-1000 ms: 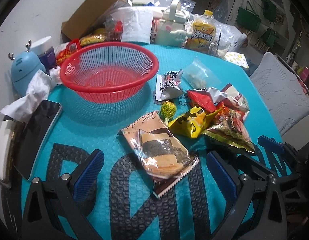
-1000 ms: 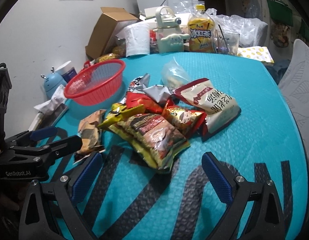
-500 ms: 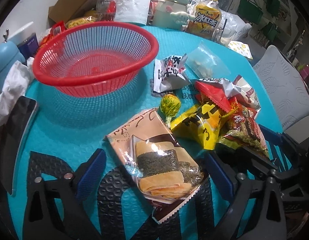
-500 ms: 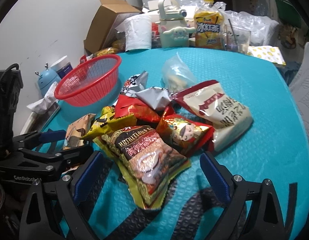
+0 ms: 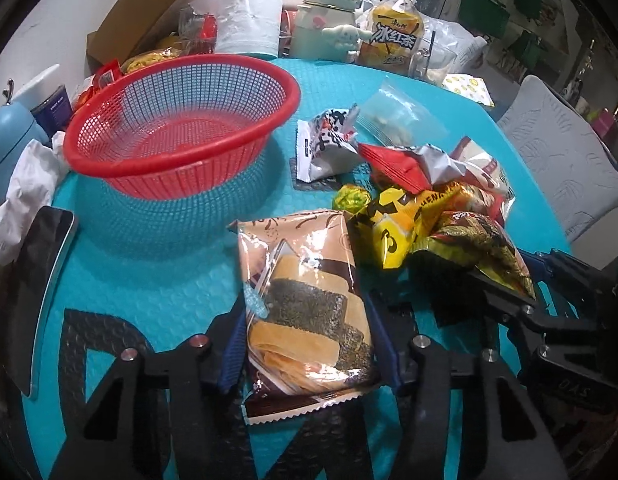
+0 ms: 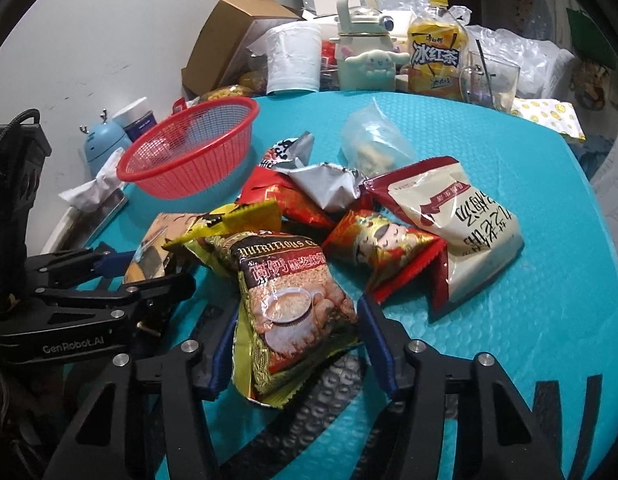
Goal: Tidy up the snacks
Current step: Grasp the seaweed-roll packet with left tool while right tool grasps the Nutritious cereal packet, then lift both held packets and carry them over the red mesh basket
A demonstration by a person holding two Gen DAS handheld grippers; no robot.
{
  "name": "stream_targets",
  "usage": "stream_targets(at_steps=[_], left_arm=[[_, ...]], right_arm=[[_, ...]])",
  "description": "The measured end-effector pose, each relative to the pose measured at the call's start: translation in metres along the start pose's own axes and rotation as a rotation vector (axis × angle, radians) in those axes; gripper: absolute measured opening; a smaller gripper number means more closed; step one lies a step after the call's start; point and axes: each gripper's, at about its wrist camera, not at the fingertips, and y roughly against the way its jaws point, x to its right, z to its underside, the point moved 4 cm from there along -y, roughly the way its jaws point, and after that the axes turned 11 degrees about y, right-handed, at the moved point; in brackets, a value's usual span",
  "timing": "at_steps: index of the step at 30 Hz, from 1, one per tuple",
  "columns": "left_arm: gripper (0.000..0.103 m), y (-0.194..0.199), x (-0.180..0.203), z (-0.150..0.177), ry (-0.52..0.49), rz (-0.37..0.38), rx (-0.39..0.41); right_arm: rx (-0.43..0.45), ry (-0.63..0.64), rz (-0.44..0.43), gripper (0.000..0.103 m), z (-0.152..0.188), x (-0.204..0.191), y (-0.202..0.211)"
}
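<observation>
My left gripper [image 5: 309, 344] is shut on a tan seaweed-cracker packet [image 5: 305, 292] that lies on the teal table mat; it also shows in the right wrist view [image 6: 157, 248]. My right gripper [image 6: 297, 344] is shut on a brown-and-yellow cereal packet [image 6: 285, 304], seen at the right in the left wrist view [image 5: 481, 248]. An empty red mesh basket [image 5: 181, 120] stands behind the left gripper; the right wrist view [image 6: 193, 148] shows it at the left. More snack packets lie in a pile: yellow [image 6: 229, 224], red [image 6: 289, 200], silver [image 6: 325, 184], red-gold [image 6: 381, 240], white-and-maroon [image 6: 457, 216].
A phone [image 5: 37, 276] and crumpled tissue [image 5: 25, 184] lie at the left table edge. A clear zip bag [image 6: 373, 140], cardboard box [image 6: 237, 28], paper roll [image 6: 295, 60], white kettle [image 6: 365, 52], iced-tea bottle [image 6: 437, 56] and glass [image 6: 489, 80] crowd the back.
Both grippers moved forward over their packets and closed: the left jaws went from wide open to clamped on the seaweed-cracker packet, the right from wide open to clamped on the cereal packet.
</observation>
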Motion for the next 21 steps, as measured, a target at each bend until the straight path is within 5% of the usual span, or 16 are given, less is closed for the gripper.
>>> stream_targets(at_steps=[21], left_arm=[[0.053, 0.024, 0.011, 0.046, -0.068, 0.025, -0.062]], right_arm=[[-0.033, 0.011, -0.005, 0.056, 0.041, -0.029, 0.039]])
